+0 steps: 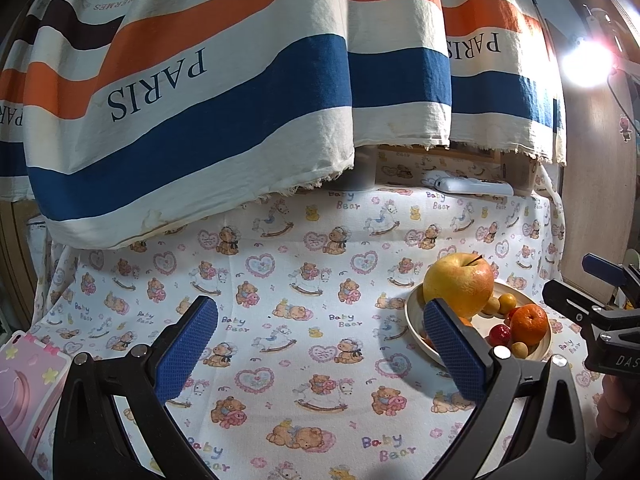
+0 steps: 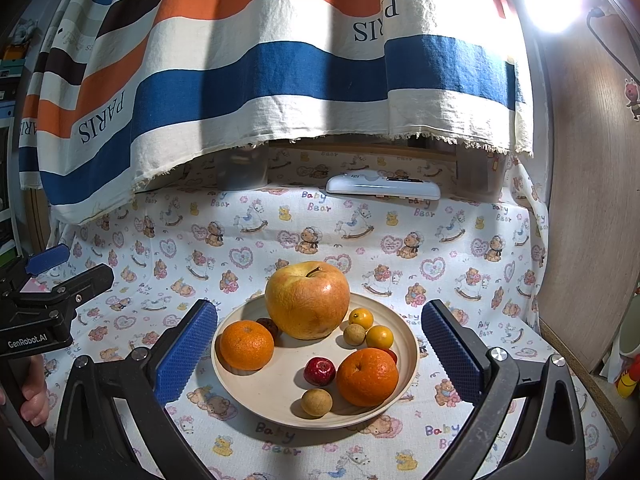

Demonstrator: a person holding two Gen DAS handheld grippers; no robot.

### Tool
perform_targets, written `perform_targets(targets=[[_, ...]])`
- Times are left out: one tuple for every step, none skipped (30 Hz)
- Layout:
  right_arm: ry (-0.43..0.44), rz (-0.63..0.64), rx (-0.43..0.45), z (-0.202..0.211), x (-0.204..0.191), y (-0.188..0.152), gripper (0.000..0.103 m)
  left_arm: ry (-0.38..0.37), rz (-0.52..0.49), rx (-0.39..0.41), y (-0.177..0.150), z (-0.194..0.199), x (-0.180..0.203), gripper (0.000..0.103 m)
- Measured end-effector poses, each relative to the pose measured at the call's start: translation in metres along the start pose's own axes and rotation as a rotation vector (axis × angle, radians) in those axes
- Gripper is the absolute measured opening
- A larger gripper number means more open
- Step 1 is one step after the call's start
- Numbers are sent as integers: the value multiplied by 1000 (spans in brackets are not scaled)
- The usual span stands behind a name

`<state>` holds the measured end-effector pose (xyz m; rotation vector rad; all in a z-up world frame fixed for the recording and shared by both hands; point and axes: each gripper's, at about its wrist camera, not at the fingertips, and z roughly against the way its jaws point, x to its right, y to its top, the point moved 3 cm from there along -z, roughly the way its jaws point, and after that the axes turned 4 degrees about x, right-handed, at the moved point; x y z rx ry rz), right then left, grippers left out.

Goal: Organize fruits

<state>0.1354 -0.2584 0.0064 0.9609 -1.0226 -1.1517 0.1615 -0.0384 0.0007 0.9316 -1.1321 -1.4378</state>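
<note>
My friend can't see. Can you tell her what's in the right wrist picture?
A cream plate of fruit sits between the open right gripper: a big yellow apple, two oranges and several small fruits. It rests on a teddy-bear tablecloth, under a striped curtain.

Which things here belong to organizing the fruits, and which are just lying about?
Job:
- plate
- apple
- two oranges
- small red fruit
- small yellow and brown fruits
- left tool, right tool, both open

Lying about:
- white remote
- striped PARIS cloth
- pink case
- lamp
</note>
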Motion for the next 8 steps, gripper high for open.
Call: perform_targets(targets=[[0, 0, 0, 0, 0, 0, 102, 0, 0, 0, 0, 0, 0, 102], [0, 0, 0, 0, 0, 0, 102, 1, 1, 0, 0, 0, 0, 102], [0, 0, 0, 0, 0, 0, 102, 1, 0, 0, 0, 0, 0, 102], [0, 0, 0, 0, 0, 0, 102, 1, 0, 0, 0, 0, 0, 102], [0, 0, 0, 0, 0, 0, 102, 1, 0, -1, 0, 0, 0, 102], [0, 0, 0, 0, 0, 0, 102, 1, 0, 0, 0, 0, 0, 102], [0, 0, 0, 0, 0, 0, 102, 1, 0, 0, 0, 0, 0, 102], [0, 0, 0, 0, 0, 0, 102, 1, 0, 0, 0, 0, 0, 102]])
